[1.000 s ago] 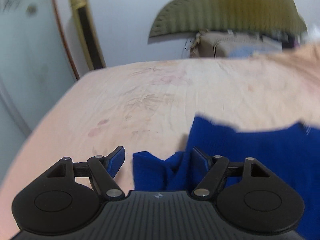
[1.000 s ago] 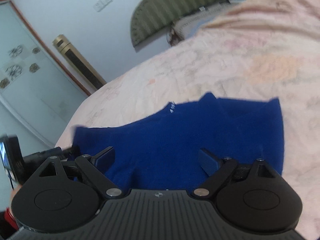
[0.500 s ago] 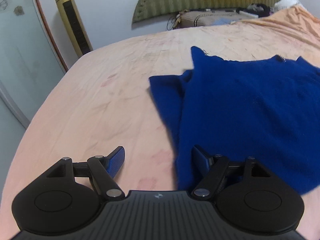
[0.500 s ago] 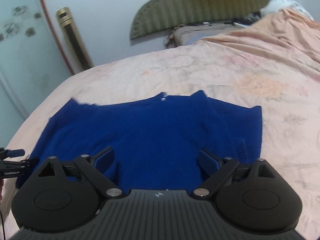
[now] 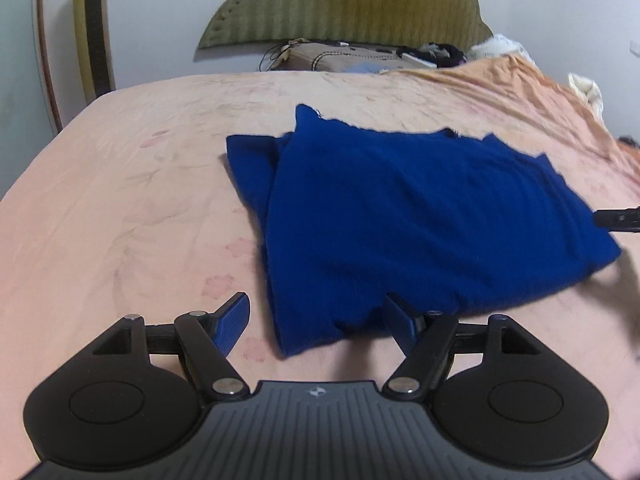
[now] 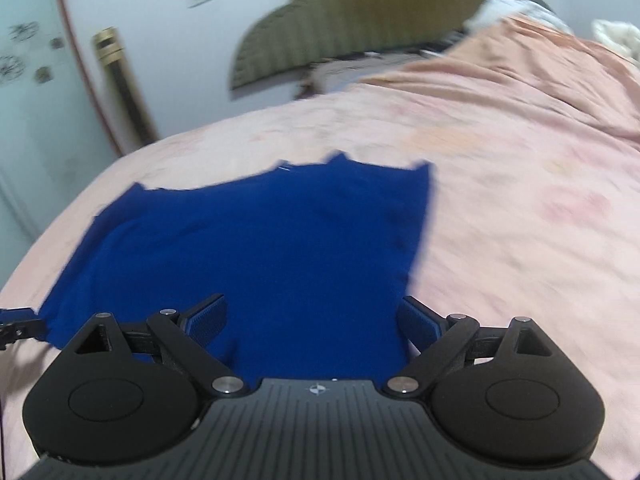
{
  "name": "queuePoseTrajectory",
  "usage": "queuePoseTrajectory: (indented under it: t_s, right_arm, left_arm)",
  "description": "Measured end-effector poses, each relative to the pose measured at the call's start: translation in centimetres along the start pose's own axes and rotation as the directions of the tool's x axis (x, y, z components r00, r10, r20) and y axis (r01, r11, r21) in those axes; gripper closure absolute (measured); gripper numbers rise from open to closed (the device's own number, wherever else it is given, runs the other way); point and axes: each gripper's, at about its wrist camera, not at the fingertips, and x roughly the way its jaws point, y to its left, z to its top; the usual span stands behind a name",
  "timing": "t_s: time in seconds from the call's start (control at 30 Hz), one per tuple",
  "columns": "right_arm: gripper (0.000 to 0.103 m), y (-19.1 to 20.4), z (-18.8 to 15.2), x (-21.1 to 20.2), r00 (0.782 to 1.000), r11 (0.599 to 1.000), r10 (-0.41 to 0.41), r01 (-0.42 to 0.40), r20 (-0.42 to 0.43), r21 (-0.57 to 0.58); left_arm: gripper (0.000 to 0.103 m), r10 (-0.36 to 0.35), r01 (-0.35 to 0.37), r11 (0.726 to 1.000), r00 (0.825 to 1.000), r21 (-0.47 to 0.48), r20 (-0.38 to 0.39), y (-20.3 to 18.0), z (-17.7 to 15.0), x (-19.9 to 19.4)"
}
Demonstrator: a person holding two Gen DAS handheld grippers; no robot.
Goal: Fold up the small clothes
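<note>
A dark blue knit garment lies partly folded on the pink bedsheet, one sleeve tucked under at its left side. My left gripper is open and empty, its fingers straddling the garment's near left corner. In the right wrist view the same garment spreads ahead. My right gripper is open and empty over the garment's near right edge. The right gripper's tip shows at the far right of the left wrist view.
A green padded headboard and a pile of clutter stand at the bed's far end. A gold and black tower fan stands by the wall at left. A rumpled peach blanket covers the bed's right side.
Both grippers have pulled back toward the near edge of the garment and stayed open. The garment now lies flatter and further ahead in both views.
</note>
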Motion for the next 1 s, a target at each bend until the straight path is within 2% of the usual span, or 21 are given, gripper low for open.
queuePoseTrajectory:
  t_s: [0.03, 0.13, 0.17, 0.2, 0.23, 0.27, 0.3, 0.37, 0.53, 0.57, 0.63, 0.7, 0.73, 0.77, 0.83, 0.9, 0.93, 1.0]
  right_arm:
    - [0.011, -0.3, -0.3, -0.2, 1.000, 1.000, 0.001, -0.001, -0.015, 0.005]
    - [0.023, -0.5, -1.3, 0.3, 0.998, 0.999, 0.032, -0.031, -0.048, 0.012]
    - [0.036, -0.3, -1.4, 0.6, 0.998, 1.000, 0.028, -0.027, -0.056, 0.014]
    - [0.050, -0.2, -1.6, 0.7, 0.998, 1.000, 0.019, -0.018, -0.061, 0.012]
    - [0.059, -0.1, -1.8, 0.9, 0.998, 1.000, 0.000, 0.000, -0.062, 0.003]
    - [0.078, 0.0, -1.8, 0.9, 0.998, 1.000, -0.017, 0.017, -0.059, -0.005]
    - [0.090, -0.1, -1.7, 0.9, 0.998, 1.000, -0.021, 0.021, -0.055, -0.006]
    - [0.092, -0.3, -1.5, 0.4, 0.999, 1.000, -0.016, 0.016, -0.038, -0.003]
    - [0.095, -0.3, -1.1, -1.4, 0.994, 0.987, -0.108, 0.108, 0.009, -0.117]
    - [0.099, -0.3, -1.0, -1.6, 0.991, 0.981, -0.134, 0.135, 0.014, -0.142]
    - [0.101, -0.4, -1.2, -1.8, 0.978, 0.958, -0.208, 0.209, 0.026, -0.195]
    - [0.100, -1.5, -1.2, -1.7, 0.985, 0.975, -0.173, 0.169, -0.015, -0.147]
    - [0.099, -1.8, -1.1, -1.9, 0.987, 0.981, -0.161, 0.160, -0.006, -0.111]
    - [0.090, -1.6, -1.0, -2.4, 0.983, 0.977, -0.183, 0.184, 0.022, -0.104]
    - [0.080, -0.4, -0.6, -3.2, 0.971, 0.965, -0.217, 0.229, 0.096, -0.131]
    - [0.059, 1.1, -0.1, -3.6, 0.974, 0.964, -0.184, 0.205, 0.133, -0.170]
    - [0.055, 2.1, 0.1, -3.6, 0.981, 0.967, -0.141, 0.165, 0.134, -0.192]
    - [0.053, 3.9, 0.1, -3.1, 0.990, 0.966, -0.071, 0.098, 0.119, -0.240]
  left_arm:
    - [0.031, -0.006, 0.006, 1.000, 1.000, -0.008, -0.007, 0.1, -0.1, 0.3]
    - [0.031, -0.017, 0.017, 0.999, 1.000, -0.035, -0.011, 0.4, -0.3, 0.8]
    - [0.031, -0.015, 0.015, 0.999, 1.000, -0.042, -0.006, 0.6, -0.4, 0.9]
    - [0.036, -0.011, 0.012, 0.999, 1.000, -0.050, 0.002, 0.6, -0.5, 0.9]
    - [0.042, -0.012, 0.013, 0.998, 1.000, -0.055, 0.007, 0.7, -0.6, 0.8]
    - [0.059, -0.016, 0.016, 0.998, 1.000, -0.065, 0.005, 0.8, -0.6, 0.8]
    - [0.080, -0.020, 0.020, 0.997, 1.000, -0.077, -0.001, 0.9, -0.7, 0.7]
    - [0.096, -0.011, 0.011, 0.996, 1.000, -0.084, -0.005, 1.0, -0.7, 0.6]
    - [0.099, 0.002, -0.002, 1.000, 1.000, 0.017, 0.028, 0.0, -0.4, -1.9]
    - [0.099, -0.007, 0.005, 0.999, 0.999, 0.046, 0.037, 0.0, -0.4, -2.6]
    - [0.099, 0.033, -0.037, 0.990, 0.999, 0.135, 0.027, -0.4, -0.8, -2.9]
    - [0.099, 0.048, -0.044, 0.985, 0.999, 0.167, -0.021, -0.4, -1.4, -1.9]
    - [0.099, 0.044, -0.037, 0.984, 0.998, 0.173, -0.037, -0.5, -1.7, -1.6]
    - [0.099, 0.045, -0.038, 0.983, 0.998, 0.178, -0.036, -0.6, -1.8, -1.5]
    - [0.097, 0.034, -0.029, 0.986, 0.999, 0.162, -0.027, -0.7, -1.4, -1.8]
    - [0.084, 0.019, -0.016, 0.992, 0.999, 0.123, -0.028, -0.6, -0.8, -2.2]
    - [0.077, 0.023, -0.020, 0.994, 0.999, 0.108, -0.024, -0.5, -0.6, -2.3]
    - [0.041, 0.056, -0.057, 0.996, 0.998, 0.075, 0.011, -0.6, -0.1, -2.8]
